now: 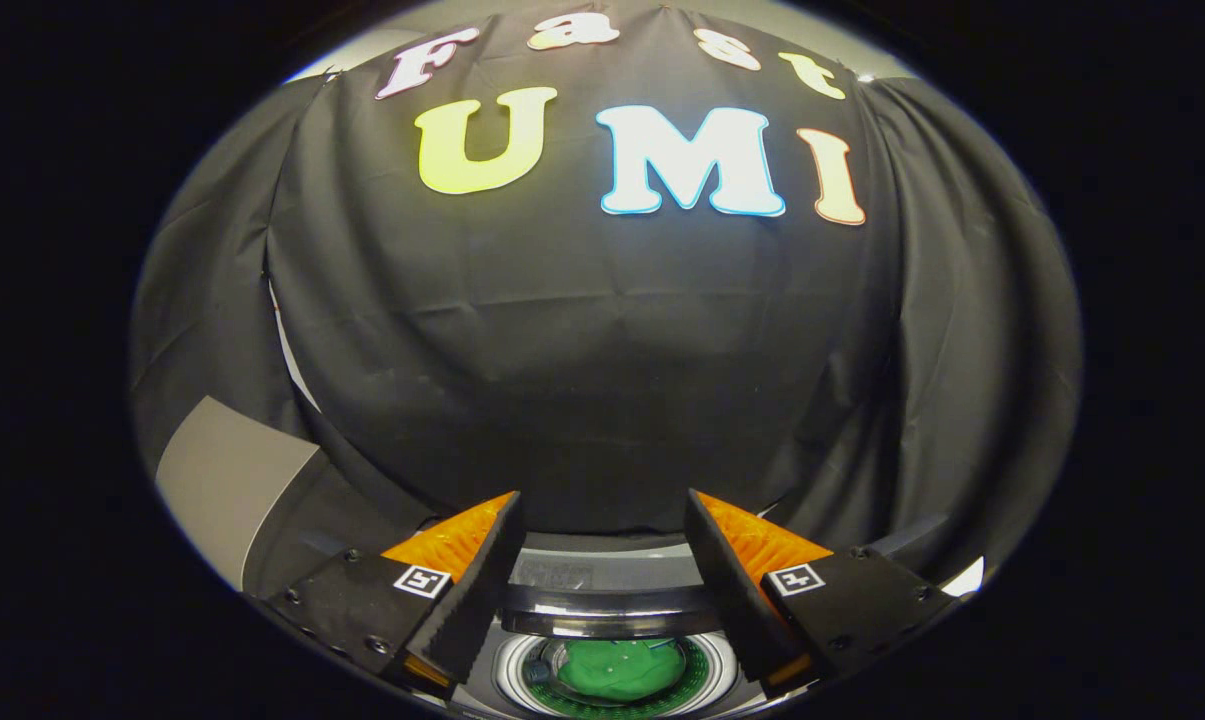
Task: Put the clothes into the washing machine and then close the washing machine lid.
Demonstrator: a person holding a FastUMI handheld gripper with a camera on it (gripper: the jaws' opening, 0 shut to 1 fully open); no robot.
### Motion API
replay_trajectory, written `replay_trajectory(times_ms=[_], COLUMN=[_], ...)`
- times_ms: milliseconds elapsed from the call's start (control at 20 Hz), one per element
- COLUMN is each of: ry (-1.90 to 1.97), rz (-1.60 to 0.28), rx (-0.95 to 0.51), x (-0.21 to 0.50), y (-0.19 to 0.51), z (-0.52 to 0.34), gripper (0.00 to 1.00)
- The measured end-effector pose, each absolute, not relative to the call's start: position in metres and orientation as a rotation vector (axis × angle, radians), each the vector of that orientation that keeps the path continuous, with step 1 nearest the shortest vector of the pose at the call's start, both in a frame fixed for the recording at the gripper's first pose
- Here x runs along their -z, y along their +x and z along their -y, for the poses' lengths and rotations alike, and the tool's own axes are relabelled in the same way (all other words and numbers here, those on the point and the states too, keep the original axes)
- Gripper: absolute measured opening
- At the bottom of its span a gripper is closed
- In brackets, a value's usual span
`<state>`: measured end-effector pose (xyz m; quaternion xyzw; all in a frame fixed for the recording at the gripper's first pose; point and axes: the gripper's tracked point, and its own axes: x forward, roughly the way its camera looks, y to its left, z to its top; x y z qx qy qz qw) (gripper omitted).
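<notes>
In the gripper view we look forward over a washer (617,590) that sits low between and below the fingers. Its round drum opening is uncovered, and a green cloth (622,668) lies bunched inside the drum (510,672), ringed by the pale rim. We judge the first half of the task done as far as we can see: the cloth is in the machine. What we take for the lid (612,622) stands as a dark band just beyond the opening, apparently raised, so closing it is what we judge remains. We cannot tell whether other clothes wait elsewhere

Our hand-held gripper (602,510) hangs above the washer with its fingers spread wide apart. Nothing sits between them and they touch nothing we can make out; the cloth is well below them, free of both pads. Beyond the fingers hangs the black booth wall (602,350), and a grey panel (227,480) shows off to one side
</notes>
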<state>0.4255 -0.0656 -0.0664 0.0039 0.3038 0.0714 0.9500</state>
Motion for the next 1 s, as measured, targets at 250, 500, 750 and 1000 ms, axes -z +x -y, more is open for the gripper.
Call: replay_trajectory(times_ms=[250, 500, 750, 1000], ry=[0.018, 0.018, 0.020, 0.025], rz=[-0.454, -0.421, -0.408, -0.359], rx=[-0.146, -0.141, -0.144, -0.147], x=[0.059, 0.062, 0.068, 0.080], y=[0.406, 0.384, 0.361, 0.327], z=[0.067, 0.067, 0.068, 0.069], gripper=[0.99, 0.99, 0.99, 0.99])
